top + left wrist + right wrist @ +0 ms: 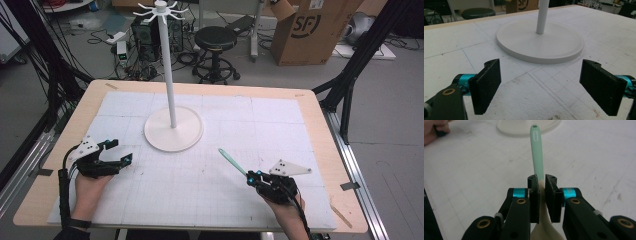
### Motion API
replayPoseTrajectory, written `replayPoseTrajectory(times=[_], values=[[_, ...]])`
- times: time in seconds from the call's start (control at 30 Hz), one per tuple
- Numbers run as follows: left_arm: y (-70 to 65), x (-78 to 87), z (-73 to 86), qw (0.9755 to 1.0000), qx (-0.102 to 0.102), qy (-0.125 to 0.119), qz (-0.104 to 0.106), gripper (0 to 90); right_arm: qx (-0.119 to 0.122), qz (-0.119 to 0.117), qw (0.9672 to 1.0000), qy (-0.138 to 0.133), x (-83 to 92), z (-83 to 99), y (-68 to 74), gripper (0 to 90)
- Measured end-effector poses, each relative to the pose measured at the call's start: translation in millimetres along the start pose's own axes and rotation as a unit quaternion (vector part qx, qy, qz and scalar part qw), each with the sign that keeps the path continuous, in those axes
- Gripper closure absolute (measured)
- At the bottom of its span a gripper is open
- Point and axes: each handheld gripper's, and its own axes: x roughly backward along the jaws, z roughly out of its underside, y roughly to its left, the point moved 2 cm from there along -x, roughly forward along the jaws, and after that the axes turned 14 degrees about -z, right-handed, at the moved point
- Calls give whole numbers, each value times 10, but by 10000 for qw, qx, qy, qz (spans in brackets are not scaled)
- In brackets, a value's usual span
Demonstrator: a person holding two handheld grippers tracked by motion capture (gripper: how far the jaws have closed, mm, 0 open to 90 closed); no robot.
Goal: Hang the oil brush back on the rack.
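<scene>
1. Right gripper [541,195], low centre of its own view: jaws closed tight on the neck of a spatula [535,150], pale green handle running up toward the top of the frame, cream blade end dropping out at the bottom edge.
2. In the high view, lower right: same spatula [231,161] poking up-left out of the right gripper [255,177], handle tip in the air above the white mat [250,125].
3. Left gripper [114,152], lower left of the high view: jaws spread wide, nothing between them, resting near the mat.
4. Upper centre: white rack [170,75] with hooks at the top, round base [540,41] on the mat, well apart from the spatula.
5. Probably light; handle stiff, blade likely soft and bendy, surface smooth and a bit slippery.
6. Best hold on the firm neck, as now; hanging hole at the handle tip left free.
</scene>
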Motion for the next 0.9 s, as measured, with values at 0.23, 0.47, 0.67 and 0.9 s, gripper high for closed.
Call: replayPoseTrajectory(times=[0.23,0.47,0.67,0.9], values=[[2,0,0,10000,1,-1,6,180,115,-122,9992,-375,90,-417,-24,828],[1,0,0,10000,-1,-4,16,181,247,-236,9971,-682,169,-850,-41,828],[2,0,0,10000,14,-6,21,182,344,-328,9951,-864,216,-1219,-46,828],[2,-1,0,10000,8,-7,21,182,485,-439,9924,-1043,248,-1590,-1,828]])
